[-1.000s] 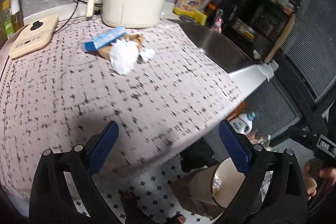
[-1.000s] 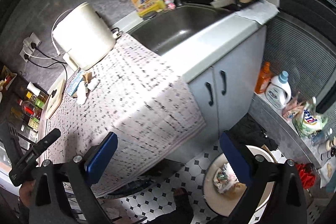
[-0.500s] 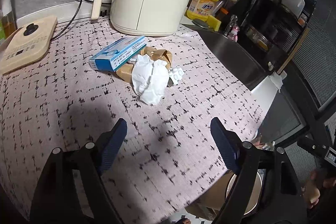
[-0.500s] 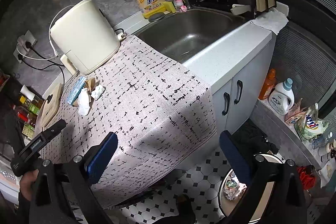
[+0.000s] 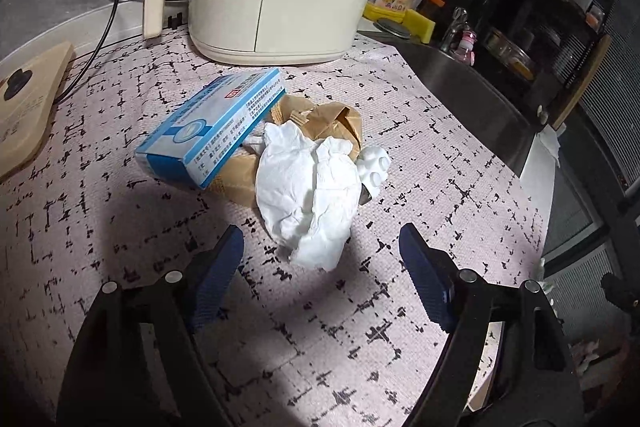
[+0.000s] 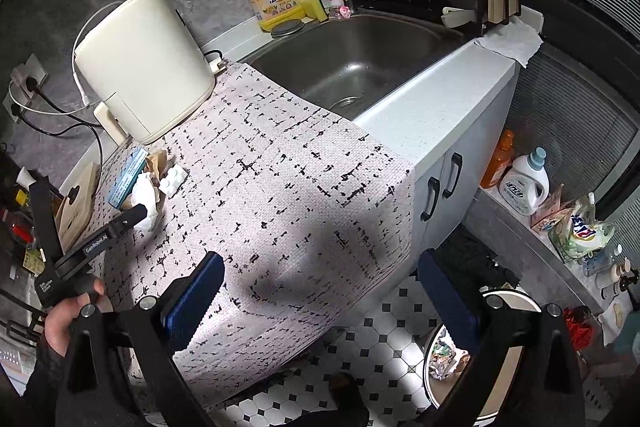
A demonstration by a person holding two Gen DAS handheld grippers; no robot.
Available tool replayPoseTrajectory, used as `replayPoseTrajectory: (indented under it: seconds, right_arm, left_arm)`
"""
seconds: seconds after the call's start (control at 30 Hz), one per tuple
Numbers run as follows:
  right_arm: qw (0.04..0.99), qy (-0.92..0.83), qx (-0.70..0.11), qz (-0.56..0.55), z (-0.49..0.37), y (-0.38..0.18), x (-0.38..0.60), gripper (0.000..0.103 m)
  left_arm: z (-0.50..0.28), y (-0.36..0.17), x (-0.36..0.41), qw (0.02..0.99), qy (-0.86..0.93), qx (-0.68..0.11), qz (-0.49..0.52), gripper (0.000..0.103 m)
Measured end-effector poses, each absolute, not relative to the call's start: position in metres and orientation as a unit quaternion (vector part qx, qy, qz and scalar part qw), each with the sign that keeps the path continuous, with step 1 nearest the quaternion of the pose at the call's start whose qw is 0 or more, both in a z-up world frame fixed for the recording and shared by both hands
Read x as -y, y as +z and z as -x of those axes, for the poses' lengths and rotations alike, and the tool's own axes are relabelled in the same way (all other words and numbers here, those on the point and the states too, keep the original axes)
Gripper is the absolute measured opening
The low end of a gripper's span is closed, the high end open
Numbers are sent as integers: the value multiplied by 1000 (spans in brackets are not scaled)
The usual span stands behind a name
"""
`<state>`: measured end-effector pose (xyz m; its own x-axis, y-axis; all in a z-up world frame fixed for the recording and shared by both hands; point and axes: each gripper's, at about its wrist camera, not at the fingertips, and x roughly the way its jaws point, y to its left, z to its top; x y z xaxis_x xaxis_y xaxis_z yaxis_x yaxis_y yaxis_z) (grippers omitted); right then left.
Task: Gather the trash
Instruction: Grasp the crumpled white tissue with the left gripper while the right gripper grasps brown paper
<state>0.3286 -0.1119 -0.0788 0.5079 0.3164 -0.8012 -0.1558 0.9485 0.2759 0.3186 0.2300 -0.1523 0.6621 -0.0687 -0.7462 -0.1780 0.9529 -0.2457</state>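
On a woven pinkish mat (image 5: 120,227) flecked with black dashes: a crumpled white tissue (image 5: 308,195), soft and creased, touching a rigid blue carton (image 5: 212,127) and crushed brown paper (image 5: 328,115). Beside these, a small white studded block (image 5: 374,165), partly hidden. Left gripper (image 5: 320,267) spread just short of the tissue, nothing pinched. Right gripper (image 6: 320,291) spread wide over the mat's edge, empty. Round bin (image 6: 480,347) on the floor tiles, cut off by a finger.

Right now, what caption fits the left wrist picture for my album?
Open left gripper nears a crumpled white tissue beside a blue box on the speckled mat.
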Motion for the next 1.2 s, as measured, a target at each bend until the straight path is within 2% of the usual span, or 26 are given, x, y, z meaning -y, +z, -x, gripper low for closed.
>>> replayPoseTrajectory:
  seconds: [0.03,0.1,0.17,0.43,0.6,0.77,0.93,1.1,1.2]
  right_arm:
    - [864,137,-477,-83,-330,-78,109,95]
    - [864,140,-477,-79,-335,-78,101,95]
    - [863,144,-477,-77,-339,-78,93,95]
    - [854,194,-480,-55,-360,-83,38,95]
    - [844,240,-480,-29,-374,-87,-6,83]
    - [834,274,-479,-10,-386,-89,-47,80]
    - [817,309,-486,-7,-399,-90,-84,67]
    - [797,339,-500,-7,-406,-94,-118,48]
    - [791,342,-508,-5,-408,-101,-134,46]
  left_arm:
    - [-321,-154,-230,899,29,-413,144,72]
    - [-325,-159,-232,894,22,-424,144,52]
    - [-326,-163,-236,888,14,-435,151,4]
    - [-292,-138,-260,900,4,-402,168,3]
    - [-268,-126,-284,905,27,-380,189,3]
    - [-240,-123,-316,903,73,-369,206,3]
    - [-210,-125,-347,896,124,-363,225,3]
    - [-184,-124,-365,890,159,-357,236,3]
    - [-169,-123,-372,886,176,-353,242,3]
